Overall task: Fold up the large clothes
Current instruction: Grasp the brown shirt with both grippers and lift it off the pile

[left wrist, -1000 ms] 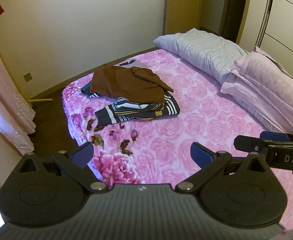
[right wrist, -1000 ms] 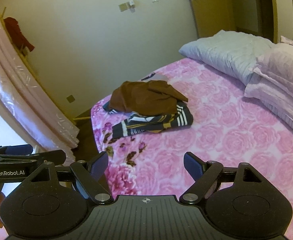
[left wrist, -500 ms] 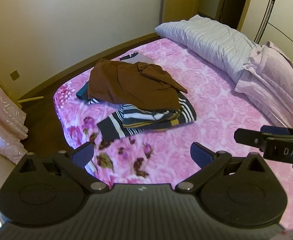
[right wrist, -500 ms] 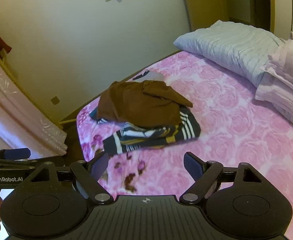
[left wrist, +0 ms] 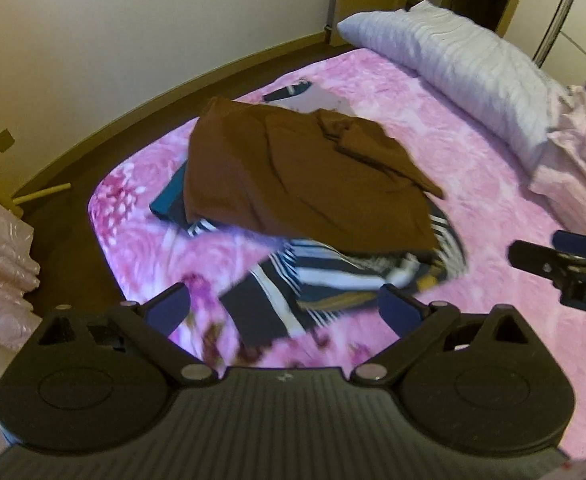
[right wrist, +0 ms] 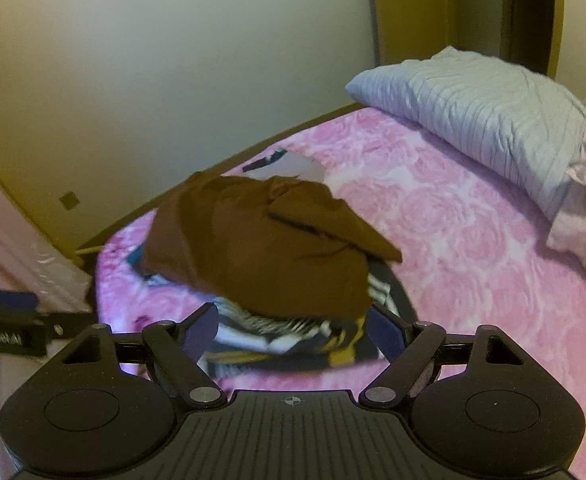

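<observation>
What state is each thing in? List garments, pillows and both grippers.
Brown garment: crumpled, top of pile.
Striped garment: bunched, underneath.
Grey pillow: lying flat at bedhead.
Left gripper: open, empty.
Right gripper: open, empty.

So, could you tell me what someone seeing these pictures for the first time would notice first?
Most likely the brown garment, crumpled on top of a striped one near the foot end of the pink floral bedspread. Next, the two open grippers, left and right, both empty and pointing at that pile. Two pillows, grey and pale pink, lie at the head of the bed.
</observation>
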A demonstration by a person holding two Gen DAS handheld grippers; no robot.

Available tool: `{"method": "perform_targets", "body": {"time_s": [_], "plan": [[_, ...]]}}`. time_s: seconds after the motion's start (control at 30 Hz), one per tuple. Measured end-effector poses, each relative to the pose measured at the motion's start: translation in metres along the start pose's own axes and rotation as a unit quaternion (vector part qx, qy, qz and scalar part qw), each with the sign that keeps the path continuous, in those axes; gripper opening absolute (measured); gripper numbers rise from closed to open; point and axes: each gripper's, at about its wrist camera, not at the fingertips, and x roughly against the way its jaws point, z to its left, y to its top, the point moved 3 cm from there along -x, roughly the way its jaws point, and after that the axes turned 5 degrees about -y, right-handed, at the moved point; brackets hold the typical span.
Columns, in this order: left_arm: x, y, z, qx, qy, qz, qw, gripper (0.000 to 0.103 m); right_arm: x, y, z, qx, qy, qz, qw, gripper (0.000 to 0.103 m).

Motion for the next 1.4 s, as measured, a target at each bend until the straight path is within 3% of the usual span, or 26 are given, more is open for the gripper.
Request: {"method": "perform_targets", "body": {"time_s": [0.33, 0.57, 0.8, 0.83, 0.87, 0.9, 0.93, 1.0, 1.07, 1.17, 1.3, 1.4], "plan": [[-0.116, 0.052, 0.050, -0.017, 0.005, -0.011, 0.9998, 0.086, -0.128, 0.030, -0.011, -0.006, -0.014, 0.023, 1.000, 0.065], [-0.181, 0.085, 0.080, -0.009, 0.006, -0.024, 0.9997, 0.083, -0.206, 0.050, -0.004, 0.044, -0.037, 0.007, 0.998, 0.063], [-0.229, 0.098, 0.085, -0.021, 0.013, -0.016, 0.9996, 0.082, -0.267, 0.060, 0.007, 0.099, -0.060, -0.011, 0.993, 0.062], [-0.232, 0.099, 0.084, -0.026, 0.015, -0.015, 0.9994, 0.082, -0.275, 0.059, 0.007, 0.106, -0.060, -0.009, 0.993, 0.058], [-0.235, 0.099, 0.082, -0.031, 0.021, -0.018, 0.9991, 0.079, -0.282, 0.058, 0.006, 0.113, -0.056, -0.003, 0.992, 0.032], [-0.238, 0.099, 0.080, -0.038, 0.028, -0.018, 0.9987, 0.068, -0.285, 0.058, 0.007, 0.120, -0.059, -0.002, 0.991, 0.015], [-0.239, 0.100, 0.079, -0.046, 0.034, -0.019, 0.9982, 0.063, -0.284, 0.059, 0.006, 0.127, -0.063, -0.010, 0.990, 0.010], [-0.233, 0.101, 0.078, -0.049, 0.035, -0.029, 0.9978, 0.033, -0.269, 0.063, 0.002, 0.114, -0.055, -0.034, 0.991, 0.003], [-0.223, 0.104, 0.077, -0.045, 0.018, -0.036, 0.9981, 0.012, -0.240, 0.070, -0.006, 0.081, -0.054, -0.069, 0.993, 0.003], [-0.197, 0.107, 0.068, -0.049, 0.013, -0.056, 0.9971, 0.002, -0.183, 0.085, -0.021, 0.013, -0.037, -0.123, 0.992, 0.001], [-0.140, 0.108, 0.047, -0.055, -0.013, -0.093, 0.9940, 0.002, -0.097, 0.102, -0.038, -0.049, -0.008, -0.188, 0.981, 0.000], [-0.083, 0.107, 0.022, -0.069, -0.042, -0.138, 0.9872, 0.001, -0.035, 0.109, -0.040, -0.059, 0.006, -0.235, 0.970, 0.000]]}}
